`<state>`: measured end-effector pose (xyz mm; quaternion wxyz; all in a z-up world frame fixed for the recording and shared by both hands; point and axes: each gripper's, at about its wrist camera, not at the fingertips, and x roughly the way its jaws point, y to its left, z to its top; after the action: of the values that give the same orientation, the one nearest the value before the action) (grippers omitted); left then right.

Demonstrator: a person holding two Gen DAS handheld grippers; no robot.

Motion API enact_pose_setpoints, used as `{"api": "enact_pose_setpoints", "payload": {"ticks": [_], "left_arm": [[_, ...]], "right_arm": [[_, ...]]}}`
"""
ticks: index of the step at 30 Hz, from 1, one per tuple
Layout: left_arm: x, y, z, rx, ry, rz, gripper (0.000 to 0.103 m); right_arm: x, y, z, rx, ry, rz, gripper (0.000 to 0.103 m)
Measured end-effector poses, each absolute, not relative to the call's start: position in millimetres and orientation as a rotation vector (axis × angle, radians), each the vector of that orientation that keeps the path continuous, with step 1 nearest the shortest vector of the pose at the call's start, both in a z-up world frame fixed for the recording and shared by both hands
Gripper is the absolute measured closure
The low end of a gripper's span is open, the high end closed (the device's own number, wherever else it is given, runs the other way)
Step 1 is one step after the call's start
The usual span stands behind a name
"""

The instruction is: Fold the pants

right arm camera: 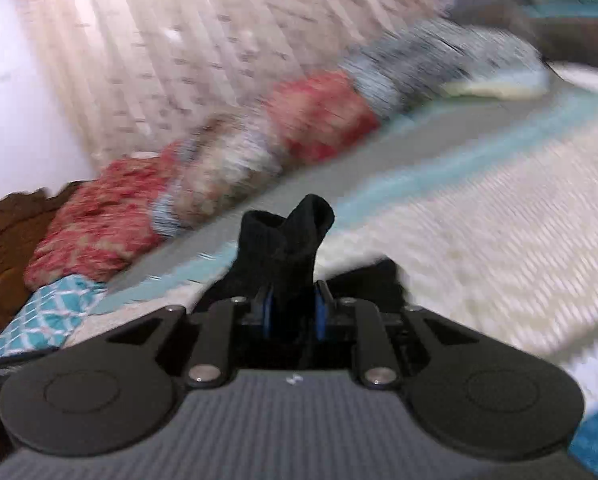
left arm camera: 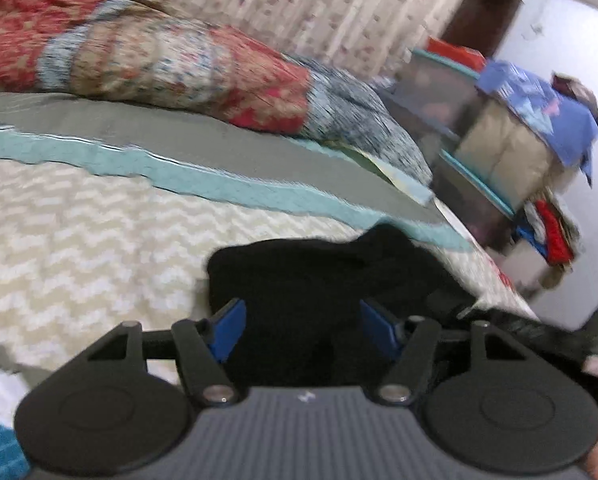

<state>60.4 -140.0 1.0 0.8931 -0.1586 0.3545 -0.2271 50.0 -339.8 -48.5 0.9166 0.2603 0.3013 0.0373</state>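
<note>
The black pants (left arm camera: 319,276) lie bunched on the cream zigzag bedspread (left arm camera: 79,232). My left gripper (left arm camera: 302,330) is open, its blue-padded fingers (left arm camera: 231,330) spread just above the near edge of the pants. In the right wrist view my right gripper (right arm camera: 293,316) is shut on a bunch of the black pants (right arm camera: 289,240), which sticks up between the fingers, lifted off the bedspread (right arm camera: 479,232). Both views are motion-blurred.
A red and blue patterned quilt (left arm camera: 159,64) lies rolled along the far side of the bed by the curtain. Stacked boxes and clothes (left arm camera: 511,148) stand beyond the bed's right edge. A teal patterned cloth (right arm camera: 47,316) lies at the left in the right wrist view.
</note>
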Motion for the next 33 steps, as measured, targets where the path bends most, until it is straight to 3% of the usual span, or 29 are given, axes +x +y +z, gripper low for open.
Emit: {"api": "enact_pose_setpoints", "payload": {"ticks": [4, 8, 11, 15, 18, 22, 26, 29, 31, 32, 33], "left_arm": [[65, -183, -33, -0.107, 0.810, -0.468, 0.038], [57, -196, -42, 0.028, 0.796, -0.436, 0.036], [52, -184, -27, -0.012, 0.793, -0.434, 0.035], [34, -164, -1, -0.115, 0.691, -0.443, 0.036], [31, -170, 2, -0.124, 0.705, -0.507, 0.037], [33, -188, -22, -0.046, 0.790, -0.514, 0.039], [35, -191, -34, -0.045, 0.804, -0.505, 0.037], [39, -186, -32, -0.068, 0.821, -0.522, 0.036], [42, -180, -25, -0.101, 0.834, -0.532, 0.034], [43, -174, -21, -0.125, 0.836, -0.532, 0.030], [45, -167, -17, -0.155, 0.833, -0.523, 0.020]], "right_arm": [[40, -367, -91, 0.721, 0.672, 0.010, 0.068], [38, -372, -72, 0.684, 0.644, 0.007, 0.044], [30, -370, -47, 0.589, 0.535, 0.001, 0.045], [42, -350, -29, 0.465, 0.474, 0.077, 0.050], [70, -330, -31, 0.429, 0.535, 0.173, 0.066], [111, -326, -56, 0.462, 0.681, 0.163, 0.068], [129, -336, -82, 0.466, 0.758, 0.096, 0.088], [130, -350, -85, 0.550, 0.776, 0.121, 0.088], [124, -357, -76, 0.594, 0.763, 0.152, 0.084], [116, -362, -70, 0.615, 0.736, 0.165, 0.073], [106, -361, -61, 0.624, 0.707, 0.160, 0.042]]}}
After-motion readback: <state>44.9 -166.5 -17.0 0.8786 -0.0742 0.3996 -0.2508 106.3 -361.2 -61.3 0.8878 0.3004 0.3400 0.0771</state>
